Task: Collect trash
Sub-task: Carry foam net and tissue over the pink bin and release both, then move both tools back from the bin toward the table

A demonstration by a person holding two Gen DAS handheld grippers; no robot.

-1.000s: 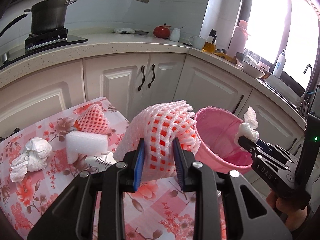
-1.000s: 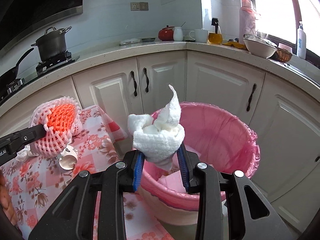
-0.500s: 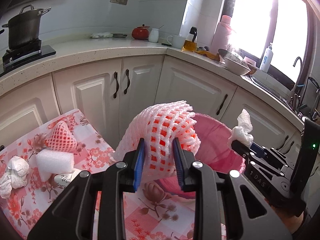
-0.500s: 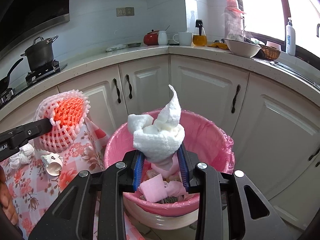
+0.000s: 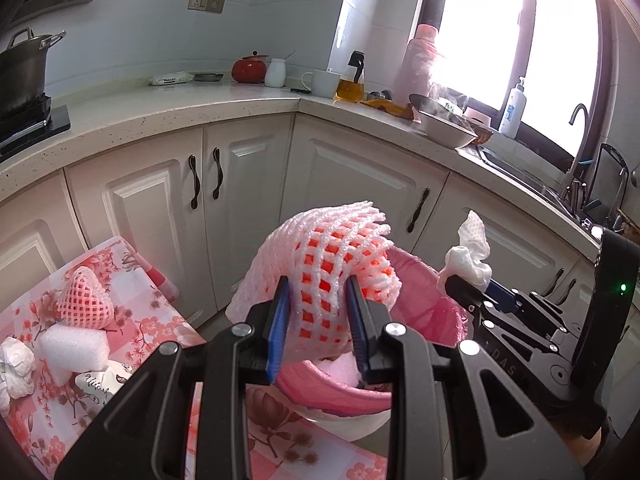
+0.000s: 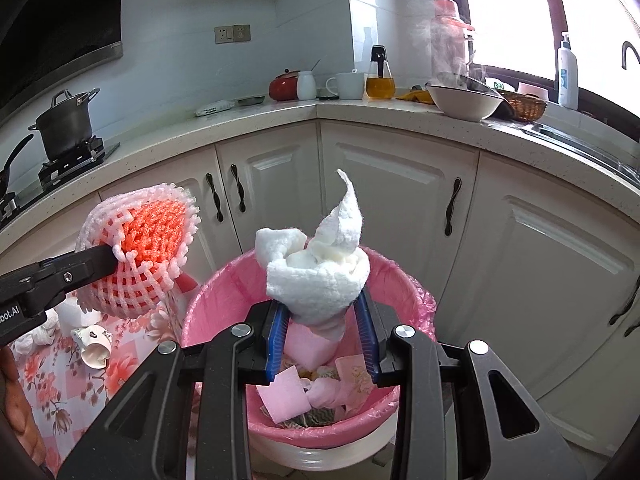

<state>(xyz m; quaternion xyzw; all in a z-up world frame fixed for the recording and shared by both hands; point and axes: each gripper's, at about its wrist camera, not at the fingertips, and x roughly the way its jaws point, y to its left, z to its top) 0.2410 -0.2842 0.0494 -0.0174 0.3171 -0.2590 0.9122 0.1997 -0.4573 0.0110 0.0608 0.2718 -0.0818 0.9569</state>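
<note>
Both grippers' loads nearer over pink-lined bin (image 6: pixel 404 276) rim.

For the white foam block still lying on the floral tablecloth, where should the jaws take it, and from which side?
Grip the white rectangular foam block across its short width, coming from above. Its top face is bare, while the pink foam fruit net leans at its far side and a crumpled white tissue sits beside it, so side approaches look crowded. Foam should compress, so a light squeeze likely suffices.
</note>
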